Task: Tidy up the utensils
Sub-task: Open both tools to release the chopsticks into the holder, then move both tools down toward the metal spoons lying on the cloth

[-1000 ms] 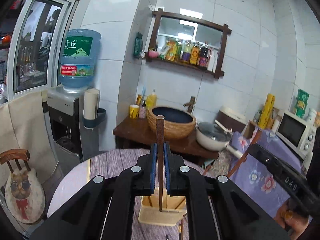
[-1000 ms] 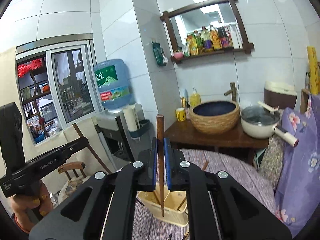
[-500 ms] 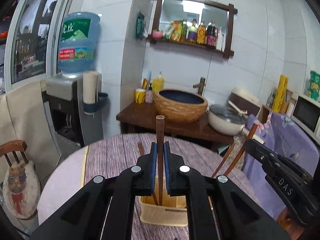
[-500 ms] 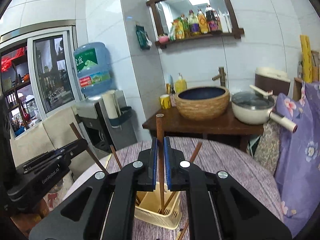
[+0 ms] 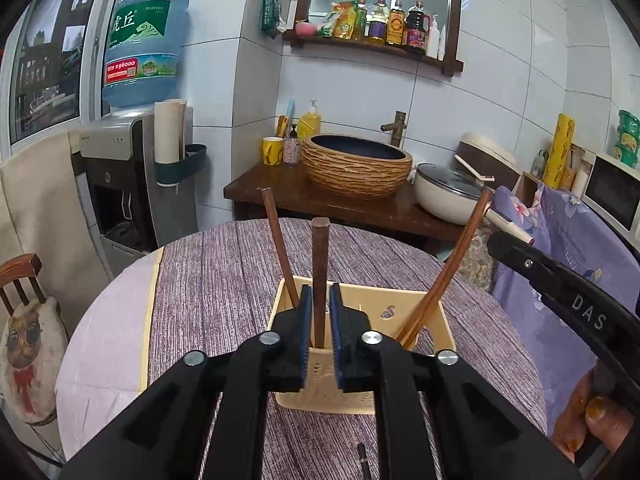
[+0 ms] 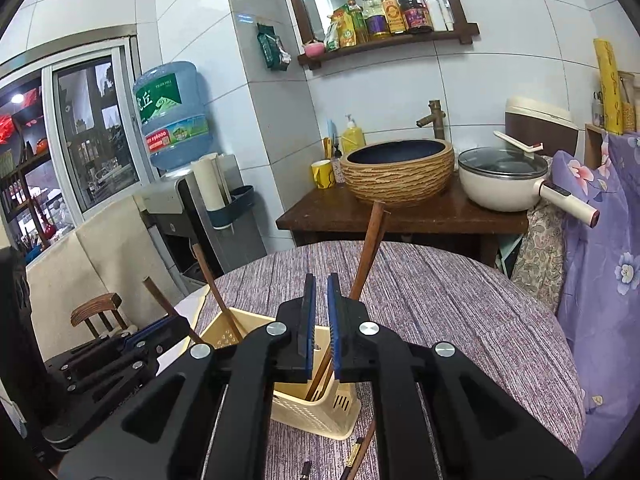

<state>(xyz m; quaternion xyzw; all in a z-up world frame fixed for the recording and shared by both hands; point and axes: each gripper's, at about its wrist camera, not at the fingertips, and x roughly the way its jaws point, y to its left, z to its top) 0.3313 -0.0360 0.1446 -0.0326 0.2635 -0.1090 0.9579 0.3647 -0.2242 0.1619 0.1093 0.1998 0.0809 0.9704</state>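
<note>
Chopsticks (image 5: 320, 280) stand in the holder (image 5: 424, 304) as both grippers' (image 5: 320, 328) jaws spread, releasing; a snagged stick could tip the light holder.

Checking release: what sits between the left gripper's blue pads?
In the left wrist view, a dark brown wooden chopstick stands between the opening left gripper's pads, inside the beige holder.

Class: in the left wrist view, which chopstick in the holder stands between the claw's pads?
The middle chopstick, upright between the left claw; the others lean aside.
</note>
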